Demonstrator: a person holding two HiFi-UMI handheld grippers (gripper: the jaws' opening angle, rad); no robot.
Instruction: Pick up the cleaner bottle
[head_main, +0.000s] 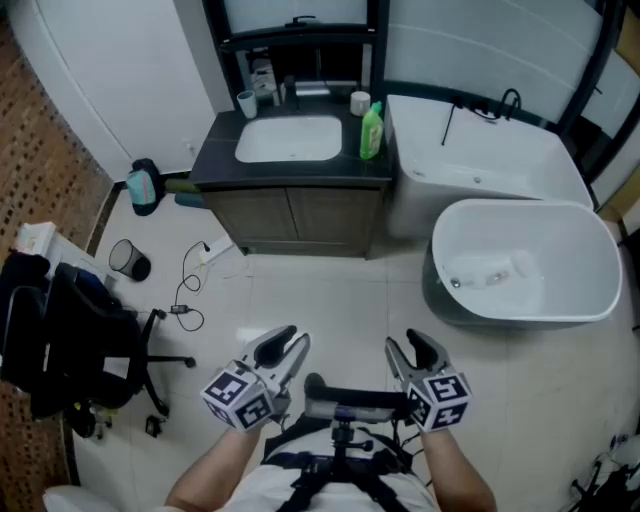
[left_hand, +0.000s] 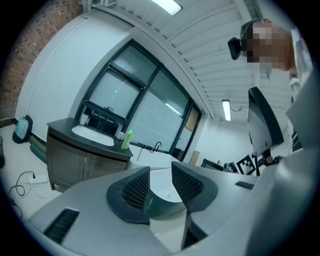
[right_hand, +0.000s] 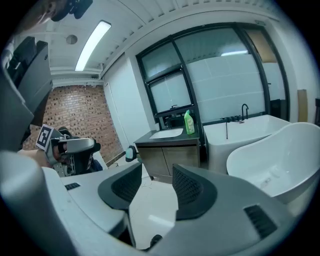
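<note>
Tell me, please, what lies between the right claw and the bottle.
In the head view, only bare floor lies ahead of the right claw, then the cabinet on which the bottle stands.

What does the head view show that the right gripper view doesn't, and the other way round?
Only the head view: a bin on the floor and a white cup on the counter. Only the right gripper view: a ceiling light. Both: the green bottle, the sink and the oval tub.
</note>
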